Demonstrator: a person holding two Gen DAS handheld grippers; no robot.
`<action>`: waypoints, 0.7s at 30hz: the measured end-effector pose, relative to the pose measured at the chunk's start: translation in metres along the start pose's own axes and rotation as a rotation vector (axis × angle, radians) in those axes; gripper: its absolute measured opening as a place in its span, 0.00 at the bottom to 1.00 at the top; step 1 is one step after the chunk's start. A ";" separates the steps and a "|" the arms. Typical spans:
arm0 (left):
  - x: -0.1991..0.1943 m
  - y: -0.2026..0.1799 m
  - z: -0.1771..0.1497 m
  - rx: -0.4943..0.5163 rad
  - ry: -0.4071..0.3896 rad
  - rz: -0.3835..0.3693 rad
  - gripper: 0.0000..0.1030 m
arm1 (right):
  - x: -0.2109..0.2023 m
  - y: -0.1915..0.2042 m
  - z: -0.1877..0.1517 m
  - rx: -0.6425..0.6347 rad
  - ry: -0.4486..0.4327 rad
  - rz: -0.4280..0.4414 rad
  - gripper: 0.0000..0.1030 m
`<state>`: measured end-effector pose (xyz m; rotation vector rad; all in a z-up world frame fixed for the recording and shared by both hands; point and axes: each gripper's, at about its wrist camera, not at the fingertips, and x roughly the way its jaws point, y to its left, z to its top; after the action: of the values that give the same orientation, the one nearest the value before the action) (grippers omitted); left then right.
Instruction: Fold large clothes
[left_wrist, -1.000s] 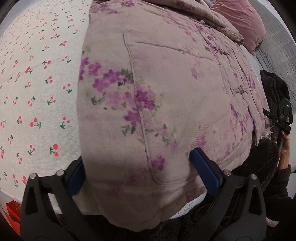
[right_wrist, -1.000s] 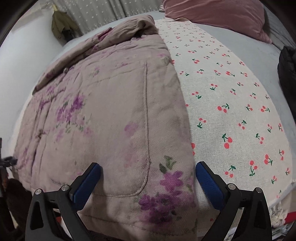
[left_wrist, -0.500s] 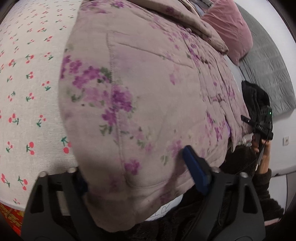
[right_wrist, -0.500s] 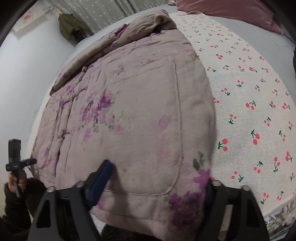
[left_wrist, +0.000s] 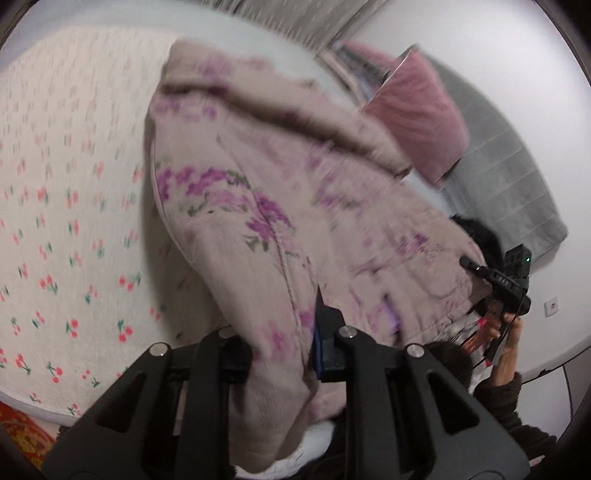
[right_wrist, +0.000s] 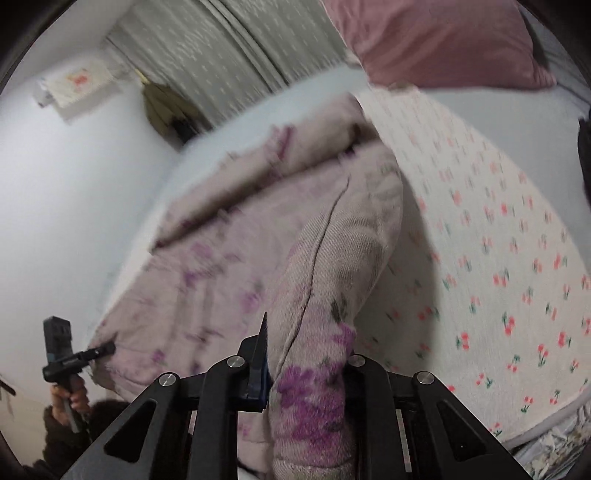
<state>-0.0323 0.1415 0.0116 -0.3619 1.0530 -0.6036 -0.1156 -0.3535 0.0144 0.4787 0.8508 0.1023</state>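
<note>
A large padded pink garment with purple flowers (left_wrist: 280, 206) lies on a bed with a cherry-print sheet (left_wrist: 66, 221). My left gripper (left_wrist: 280, 350) is shut on its near hem at one corner and lifts it. My right gripper (right_wrist: 306, 365) is shut on the near hem at the other corner (right_wrist: 314, 332) and lifts it too. The garment (right_wrist: 229, 258) hangs up from the bed between the two grippers, its far part still on the sheet (right_wrist: 498, 258). Both views are motion-blurred.
A pink pillow (left_wrist: 417, 110) lies at the bed's head, also seen in the right wrist view (right_wrist: 443, 40). A grey headboard (left_wrist: 509, 192), grey curtains (right_wrist: 229, 62) and white walls surround the bed. A dark garment (left_wrist: 480, 240) lies at the bed's edge.
Both grippers closed on the garment's near hem and rose, lifting the hem off the bed. The views tilted up toward the pillow and curtains.
</note>
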 end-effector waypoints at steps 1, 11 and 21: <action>-0.009 -0.007 0.005 0.010 -0.034 -0.008 0.21 | -0.005 0.006 0.005 -0.002 -0.021 0.008 0.19; -0.084 -0.031 0.020 0.043 -0.281 -0.086 0.18 | -0.066 0.062 0.031 -0.040 -0.178 0.119 0.18; -0.188 -0.067 -0.009 0.170 -0.441 -0.204 0.18 | -0.167 0.072 0.014 -0.060 -0.325 0.242 0.17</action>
<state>-0.1269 0.2060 0.1755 -0.4322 0.5419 -0.7488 -0.2088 -0.3404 0.1707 0.5240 0.4681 0.2640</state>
